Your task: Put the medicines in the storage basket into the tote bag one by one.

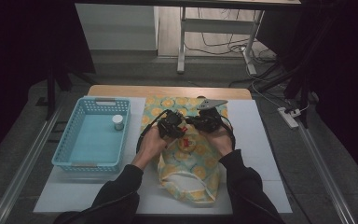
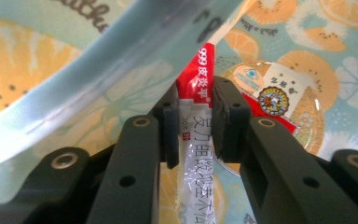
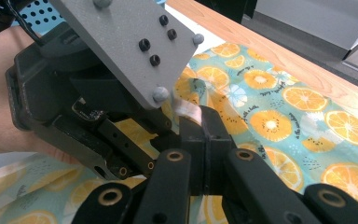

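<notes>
high view: packing the orange-print bag, mid-way, one tube going in.

i have the left tongs (image 2: 193,130) clamped on a red-and-white ointment tube (image 2: 196,112), nose pointed into the mouth of the fabric bag (image 1: 186,154) at the middle of the tabletop (image 1: 261,154). the right tongs (image 3: 204,126) are pinched tight on the bag's hem (image 3: 189,109), lifting it open. a round foil-lidded tub (image 2: 279,105) already lies inside, at 2 o'clock from the tube. the tube is not yet let go. a small white jar (image 1: 118,122) waits in the blue basket (image 1: 70,144) at 9 o'clock, so i judge at least that remains.
</notes>
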Demonstrator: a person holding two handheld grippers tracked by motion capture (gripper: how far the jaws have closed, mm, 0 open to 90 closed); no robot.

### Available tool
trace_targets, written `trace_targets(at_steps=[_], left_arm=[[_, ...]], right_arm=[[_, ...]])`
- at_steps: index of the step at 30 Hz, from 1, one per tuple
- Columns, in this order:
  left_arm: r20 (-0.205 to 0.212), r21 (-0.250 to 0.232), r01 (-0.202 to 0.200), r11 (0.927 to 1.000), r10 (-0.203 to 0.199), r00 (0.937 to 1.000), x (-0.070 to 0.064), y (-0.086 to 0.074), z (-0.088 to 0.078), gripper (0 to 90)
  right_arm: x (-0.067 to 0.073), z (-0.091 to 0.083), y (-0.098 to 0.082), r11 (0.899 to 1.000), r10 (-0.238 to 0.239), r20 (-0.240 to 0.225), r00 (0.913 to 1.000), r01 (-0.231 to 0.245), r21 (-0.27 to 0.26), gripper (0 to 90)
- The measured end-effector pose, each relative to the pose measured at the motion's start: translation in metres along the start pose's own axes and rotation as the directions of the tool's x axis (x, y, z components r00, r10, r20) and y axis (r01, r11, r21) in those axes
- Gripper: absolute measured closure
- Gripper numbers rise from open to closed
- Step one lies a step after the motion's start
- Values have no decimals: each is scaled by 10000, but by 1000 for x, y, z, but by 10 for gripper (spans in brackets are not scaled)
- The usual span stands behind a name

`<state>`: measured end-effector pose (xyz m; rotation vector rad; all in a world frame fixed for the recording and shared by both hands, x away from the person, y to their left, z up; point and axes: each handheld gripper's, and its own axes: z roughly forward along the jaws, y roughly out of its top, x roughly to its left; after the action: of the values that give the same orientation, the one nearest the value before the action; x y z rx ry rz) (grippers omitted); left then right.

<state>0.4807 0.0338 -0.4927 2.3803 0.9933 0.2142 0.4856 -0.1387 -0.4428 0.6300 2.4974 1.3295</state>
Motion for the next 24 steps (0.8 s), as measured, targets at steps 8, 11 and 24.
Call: trace_targets(at_steps=[8,11,24], left_arm=[[6,-277,-30,9996,31,10000,0,0,-4,650],[27,-337,-131,9993,132,9999,-2,0,-8,616],[970,-1115,-483,9926,593,9935,-9,-11,-29,350]], right_arm=[[0,1,0,10000,-25,21,10000,25,-29,893],[0,0,0,10000,0,18,10000,0,-59,893],[-1,-1,-1,10000,75,0,10000,-75,-59,893]])
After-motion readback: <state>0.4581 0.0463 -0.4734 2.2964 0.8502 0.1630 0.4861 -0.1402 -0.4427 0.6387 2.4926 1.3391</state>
